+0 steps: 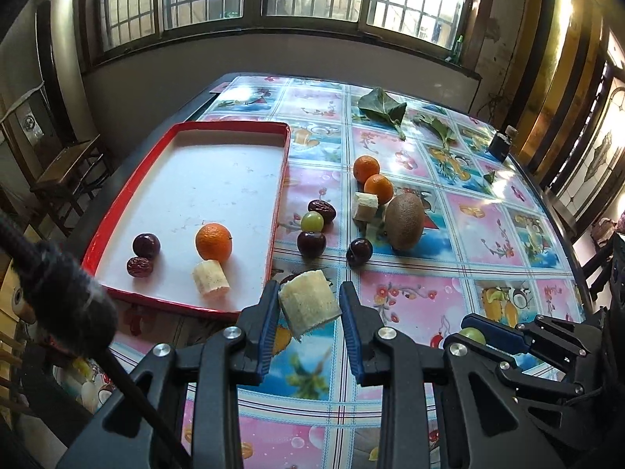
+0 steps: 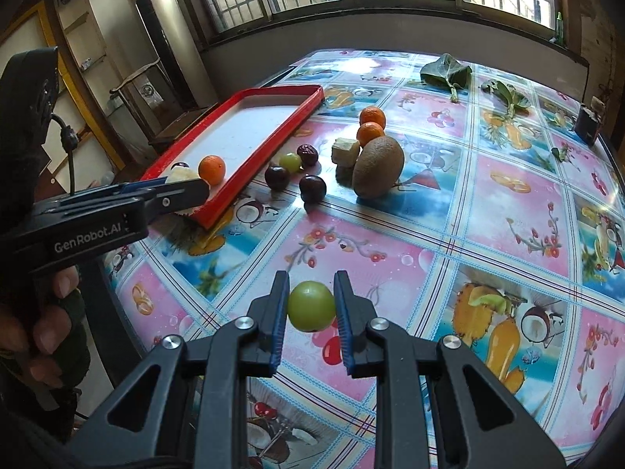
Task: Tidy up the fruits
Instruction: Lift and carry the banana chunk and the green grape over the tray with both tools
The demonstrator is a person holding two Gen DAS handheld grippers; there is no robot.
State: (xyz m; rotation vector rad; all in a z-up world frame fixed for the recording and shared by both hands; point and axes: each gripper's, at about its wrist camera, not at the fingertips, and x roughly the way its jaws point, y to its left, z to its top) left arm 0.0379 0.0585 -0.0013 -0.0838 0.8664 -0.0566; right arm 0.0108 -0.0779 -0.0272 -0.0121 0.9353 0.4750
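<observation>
In the left wrist view, the left tongs (image 1: 309, 305) gripped a banana chunk (image 1: 308, 304) just above the desk (image 1: 449, 285), near the front corner of the red tray (image 1: 279, 179). The tray already held an orange (image 1: 213, 242), another banana piece (image 1: 211, 276), a cherry (image 1: 146, 245) and a date (image 1: 139, 267); more fruit and a kiwi (image 1: 404, 221) lay on the desk beside it. In the right wrist view, the right tongs (image 2: 311, 306) were closed on a green grape (image 2: 311, 306), held over the desk, well apart from the tray (image 2: 273, 144). To do this step well, the banana chunk probably should be carried over the rim and set beside its twin before release, with a light squeeze since it looked soft; the grape likely needed gentle pressure too, as it could roll.
</observation>
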